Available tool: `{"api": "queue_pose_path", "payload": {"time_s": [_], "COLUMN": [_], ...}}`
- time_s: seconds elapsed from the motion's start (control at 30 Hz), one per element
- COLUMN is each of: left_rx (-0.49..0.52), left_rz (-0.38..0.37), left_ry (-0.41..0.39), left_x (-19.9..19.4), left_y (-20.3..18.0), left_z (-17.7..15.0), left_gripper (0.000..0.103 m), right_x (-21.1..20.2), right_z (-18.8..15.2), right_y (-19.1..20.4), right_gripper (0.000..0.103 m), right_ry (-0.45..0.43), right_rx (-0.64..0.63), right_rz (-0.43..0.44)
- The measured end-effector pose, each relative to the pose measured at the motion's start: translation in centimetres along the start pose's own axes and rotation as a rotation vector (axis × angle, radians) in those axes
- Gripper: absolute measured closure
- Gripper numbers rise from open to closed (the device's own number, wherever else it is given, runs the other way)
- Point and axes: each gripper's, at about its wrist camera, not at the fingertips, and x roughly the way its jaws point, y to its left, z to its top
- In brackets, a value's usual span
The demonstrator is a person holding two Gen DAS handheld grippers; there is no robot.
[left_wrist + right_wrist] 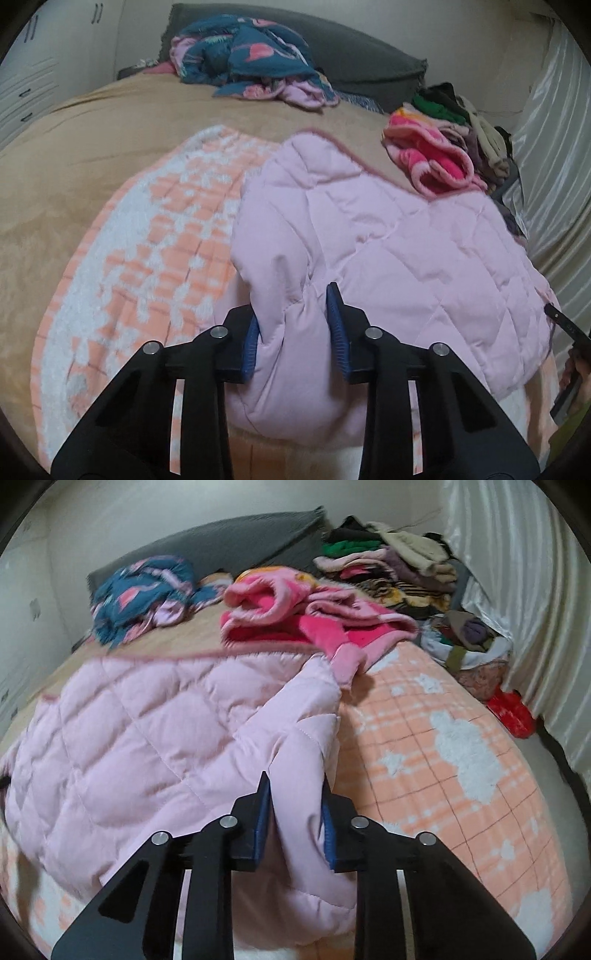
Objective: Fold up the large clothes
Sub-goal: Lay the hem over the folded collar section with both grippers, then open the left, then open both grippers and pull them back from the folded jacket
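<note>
A pale pink quilted jacket [388, 236] lies spread on an orange-and-white checked blanket [147, 236] on the bed. My left gripper [295, 314] is shut on a thick bunch of the jacket at its near left edge. The jacket also fills the left of the right wrist view [147, 720]. My right gripper [295, 794] is shut on a fold of the jacket at its near right edge, above the checked blanket [443, 757]. Part of the right gripper shows at the right edge of the left wrist view.
A bright pink fleece garment [314, 616] lies just beyond the jacket. A blue patterned garment [251, 59] sits near a grey headboard cushion [362, 62]. A stack of folded clothes [399, 561] is at the far right by a white curtain [535, 590]. A red object [511, 712] lies on the floor.
</note>
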Motion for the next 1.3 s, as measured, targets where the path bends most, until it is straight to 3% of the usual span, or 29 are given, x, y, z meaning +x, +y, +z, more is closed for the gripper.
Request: {"api": "queue_pose_path", "payload": {"time_s": [0.3,0.53,0.73,1.0,1.1,1.17,1.3], "left_rx": [0.032,0.085,0.076,0.061,0.064,0.044,0.022], "left_rz": [0.06,0.164,0.157,0.171,0.184,0.186,0.181], "left_ry": [-0.078,-0.033,0.01,0.009,0.006,0.004,-0.005], "left_x": [1.3,5.1,6.9,6.2,5.4,4.6,3.0], "left_y": [-1.9,-2.3,-1.5,-1.5,-1.6,-1.4,-1.3], "left_z": [2.8,3.3,2.8,2.3,2.2,2.1,1.8], "left_gripper": [0.081,0.08,0.077,0.073,0.066,0.054,0.043], "right_x": [2.4,6.1,8.1,8.2,7.7,7.2,6.3], "right_z": [2.2,1.7,0.9,0.3,0.2,0.0,-0.7], "right_y": [-0.5,-0.4,-0.7,-1.0,-1.1,-1.2,-2.5], "right_gripper": [0.083,0.082,0.078,0.07,0.06,0.049,0.034], "right_ry": [-0.02,0.049,0.097,0.134,0.136,0.138,0.144], "right_rx": [0.087,0.1,0.12,0.135,0.119,0.106,0.163], "right_rz": [-0.055,-0.099,-0.106,-0.116,-0.131,-0.15,-0.139]}}
